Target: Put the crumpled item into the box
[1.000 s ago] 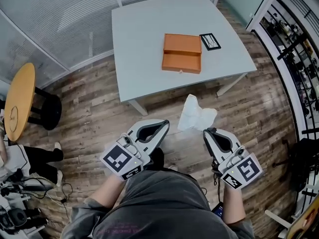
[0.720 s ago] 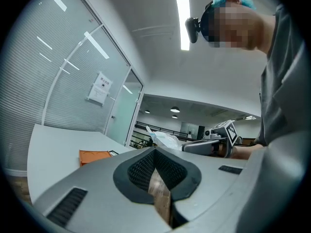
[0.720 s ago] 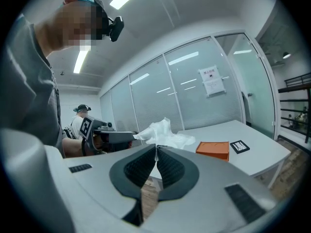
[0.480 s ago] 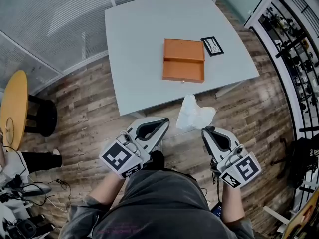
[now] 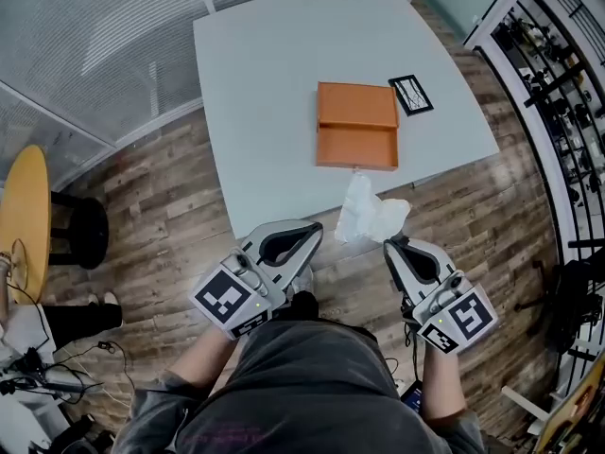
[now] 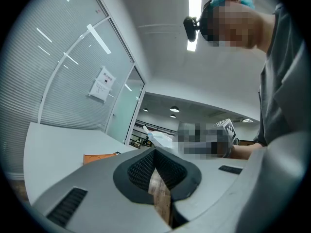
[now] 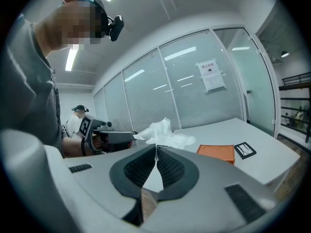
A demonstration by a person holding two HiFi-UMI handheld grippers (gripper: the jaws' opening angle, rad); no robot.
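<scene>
An open orange box (image 5: 357, 126) lies near the front edge of the grey table (image 5: 274, 74); it shows again as the orange box (image 7: 217, 153) in the right gripper view. My right gripper (image 5: 391, 244) is shut on a crumpled white item (image 5: 367, 215), which sticks up from its tips just short of the table edge; the crumpled item (image 7: 161, 133) rises above the jaws. My left gripper (image 5: 316, 229) is shut with nothing in it, level with the right one, left of the item. In the left gripper view the box (image 6: 99, 157) peeks over the jaws.
A small black-framed card (image 5: 411, 94) lies on the table right of the box. A round wooden stool (image 5: 24, 218) stands at the far left. Shelving (image 5: 567, 93) runs along the right side. Wood floor lies between me and the table. Another person (image 7: 77, 115) stands behind.
The table and box have come closer to me and the grippers. The crumpled item, still held, now reaches the table's front edge. Both grippers keep their pose.
</scene>
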